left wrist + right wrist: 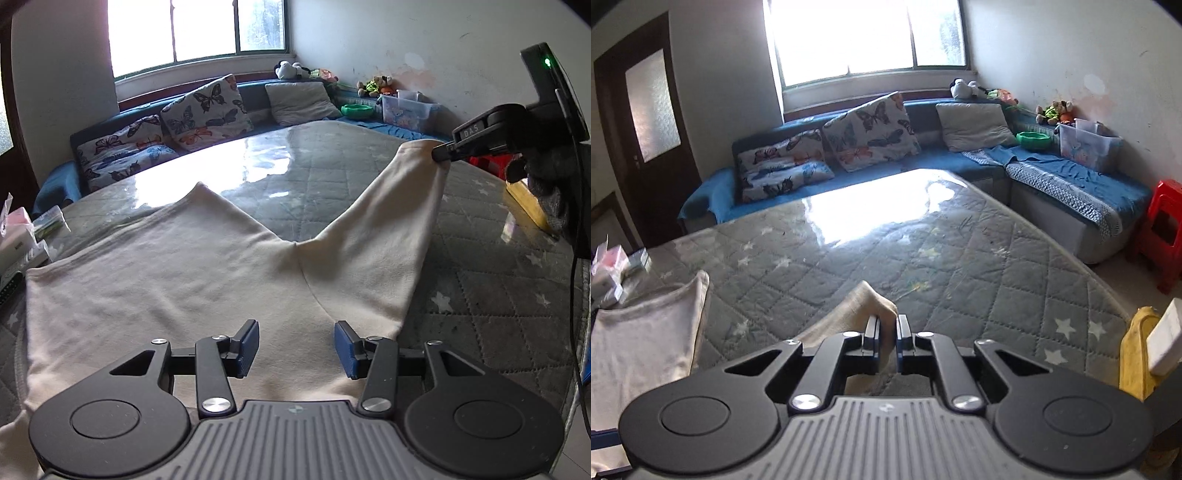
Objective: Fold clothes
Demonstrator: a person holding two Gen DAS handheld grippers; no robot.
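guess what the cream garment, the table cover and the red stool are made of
Cream garment: soft matte knit, likely cotton jersey; it drapes and creases. Table cover: quilted grey fabric probably under clear glossy plastic, since it mirrors the window. Red stool: looks like moulded plastic with a uniform sheen.

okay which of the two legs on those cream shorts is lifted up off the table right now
The right leg: its hem is pinched in the right gripper and raised, while the left leg lies flat on the table.

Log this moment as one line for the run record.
stage: folding start | left gripper: open over cream shorts | right gripper: shut on leg end, lifted | surface: quilted table
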